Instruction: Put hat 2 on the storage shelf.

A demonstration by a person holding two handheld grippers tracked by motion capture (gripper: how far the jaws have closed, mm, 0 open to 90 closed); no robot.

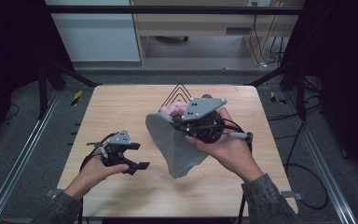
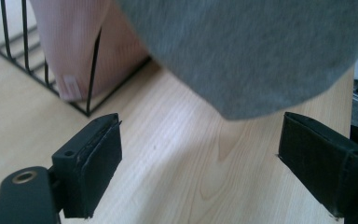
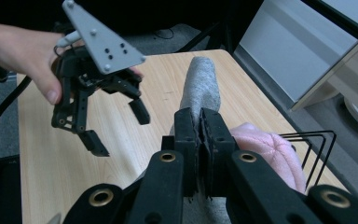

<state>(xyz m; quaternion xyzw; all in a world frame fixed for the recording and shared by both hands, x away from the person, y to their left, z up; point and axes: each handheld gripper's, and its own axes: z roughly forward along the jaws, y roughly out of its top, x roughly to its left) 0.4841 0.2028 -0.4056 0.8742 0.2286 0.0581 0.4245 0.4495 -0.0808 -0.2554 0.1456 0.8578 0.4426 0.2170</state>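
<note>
A grey cloth (image 1: 175, 144) hangs over the middle of the wooden table (image 1: 121, 107), and my right gripper (image 1: 175, 119) is shut on its upper edge. In the right gripper view the two jaws (image 3: 200, 126) are pressed together on the grey cloth (image 3: 200, 88), which stands up beyond them. My left gripper (image 1: 139, 156) is open to the left of the cloth, a little above the table, with nothing between its jaws. In the left gripper view the jaws (image 2: 200, 163) stand wide apart, and the grey cloth (image 2: 261, 51) hangs ahead of them and above.
A black wire rack (image 1: 179, 91) stands at the table's far middle with a pink cloth (image 1: 172, 109) in it, just behind the grey cloth. In the left gripper view the rack (image 2: 91, 93) and pink cloth (image 2: 70, 42) are at the upper left. Metal frame rails flank the table.
</note>
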